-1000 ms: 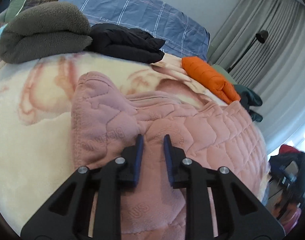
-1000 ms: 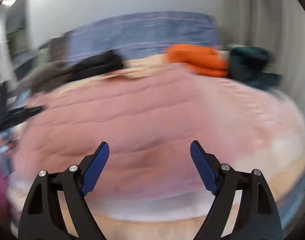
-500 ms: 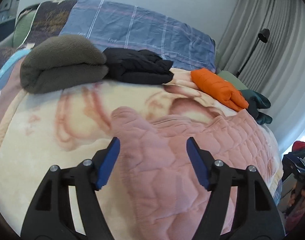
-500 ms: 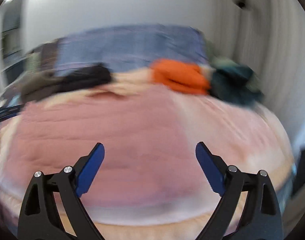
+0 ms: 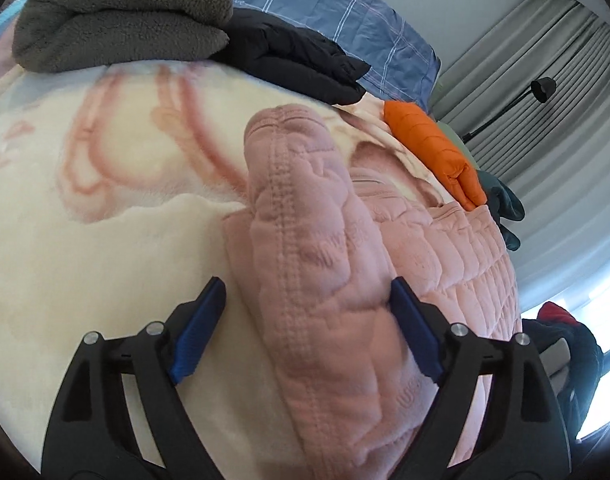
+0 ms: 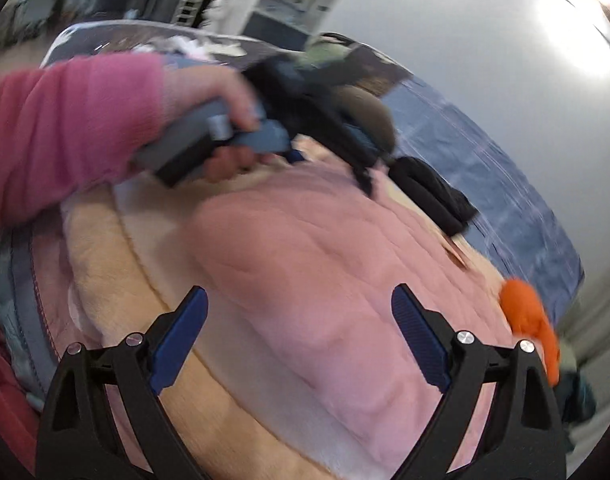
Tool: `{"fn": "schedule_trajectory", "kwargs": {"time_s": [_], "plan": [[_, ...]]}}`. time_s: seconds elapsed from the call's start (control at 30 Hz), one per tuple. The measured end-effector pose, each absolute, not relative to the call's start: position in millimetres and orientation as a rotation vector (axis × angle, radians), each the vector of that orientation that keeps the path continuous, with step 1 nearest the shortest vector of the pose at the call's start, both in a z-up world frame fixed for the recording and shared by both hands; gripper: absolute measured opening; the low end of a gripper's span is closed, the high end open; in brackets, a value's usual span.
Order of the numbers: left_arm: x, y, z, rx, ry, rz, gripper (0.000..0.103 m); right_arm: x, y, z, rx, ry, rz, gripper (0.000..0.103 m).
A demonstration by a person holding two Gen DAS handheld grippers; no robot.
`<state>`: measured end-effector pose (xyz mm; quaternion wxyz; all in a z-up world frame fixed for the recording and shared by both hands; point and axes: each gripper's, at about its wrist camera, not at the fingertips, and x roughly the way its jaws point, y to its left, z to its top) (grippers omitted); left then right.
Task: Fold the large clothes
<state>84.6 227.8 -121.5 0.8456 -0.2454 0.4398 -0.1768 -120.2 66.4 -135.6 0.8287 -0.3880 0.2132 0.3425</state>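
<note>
The left gripper [image 5: 305,332] is opening, a raised fold of the pink quilted garment [image 5: 317,280] between its fingers; the right gripper's [image 6: 301,336] fingers stand apart above it.

The quilted garment [image 5: 325,280] is dusty pink with stitched seam lines and faint embossed lettering, lying on a cream blanket [image 5: 85,240] printed with looping salmon-pink shapes. Behind it sit a grey-brown fleece bundle [image 5: 121,16], a black folded garment [image 5: 297,60], a bright orange puffer [image 5: 433,148] and a dark teal item [image 5: 505,208], all before a blue pillow [image 5: 345,12] crossed by thin white and pink check lines (the curtains [image 5: 553,92] are pale grey). Both grippers are black with blue pads [image 6: 421,336], and the person's sleeve [image 6: 65,128] is bright pink.
</note>
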Motion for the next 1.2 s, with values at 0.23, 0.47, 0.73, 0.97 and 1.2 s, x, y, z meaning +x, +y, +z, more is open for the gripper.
{"fn": "schedule_trajectory", "kwargs": {"time_s": [0.23, 0.47, 0.73, 0.97, 1.2], "plan": [[106, 237, -134, -0.625, 0.950, -0.417, 0.083, -126, 104, -156, -0.952, 0.405, 0.710, 0.084], [113, 242, -140, -0.701, 0.931, -0.461, 0.047, -109, 120, -147, -0.830, 0.433, 0.675, 0.038], [109, 224, -79, -0.634, 0.854, -0.466, 0.032, -95, 68, -87, -0.455, 0.441, 0.707, 0.030], [109, 173, -4, -0.537, 0.775, -0.501, 0.031, -81, -10, -36, -0.106, 0.408, 0.722, 0.028], [122, 75, 60, -0.361, 0.739, -0.528, 0.031, -76, -116, -11, 0.189, 0.364, 0.658, 0.028]]}}
